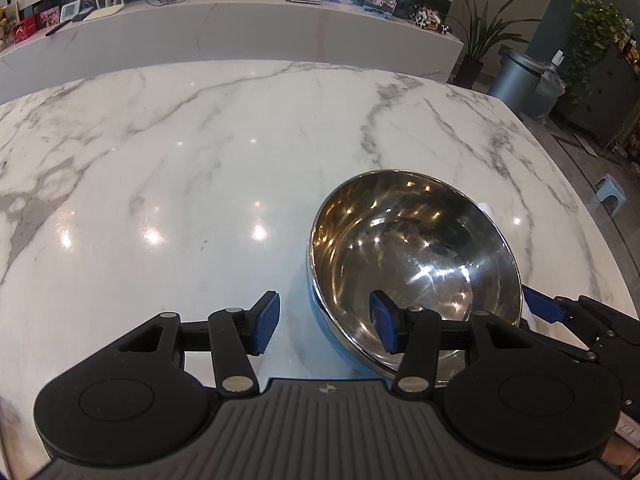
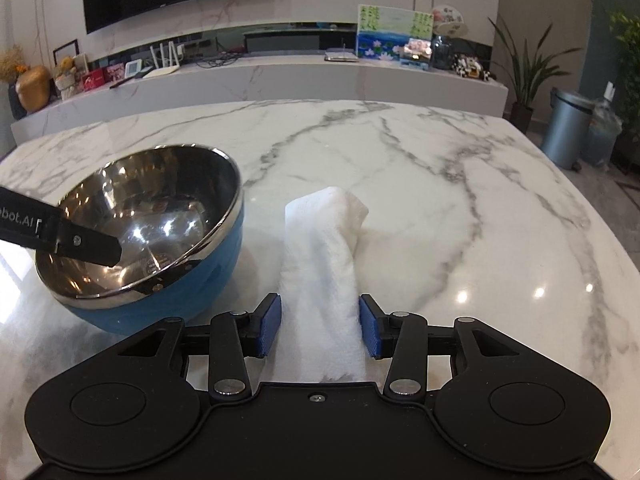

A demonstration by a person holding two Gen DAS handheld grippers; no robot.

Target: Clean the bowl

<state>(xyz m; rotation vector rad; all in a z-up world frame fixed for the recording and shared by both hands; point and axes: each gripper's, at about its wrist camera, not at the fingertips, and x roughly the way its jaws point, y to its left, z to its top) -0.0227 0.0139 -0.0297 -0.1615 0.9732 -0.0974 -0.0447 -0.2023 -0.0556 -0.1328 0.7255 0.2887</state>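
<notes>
A steel bowl [image 1: 416,256] with a blue outside sits tilted on the marble table [image 1: 200,140]; it also shows in the right wrist view [image 2: 148,232]. My left gripper [image 1: 324,324] is open, straddling the bowl's near rim: one pad is inside, the other outside. A folded white cloth [image 2: 324,264] lies to the right of the bowl. My right gripper [image 2: 320,326] is open with its pads on either side of the cloth's near end, not squeezing it. The left gripper's finger [image 2: 80,240] reaches into the bowl.
The table's right edge [image 2: 608,216] drops to the floor, where a grey bin [image 2: 566,130] and plants stand. A long marble counter [image 2: 280,80] with small items runs behind the table.
</notes>
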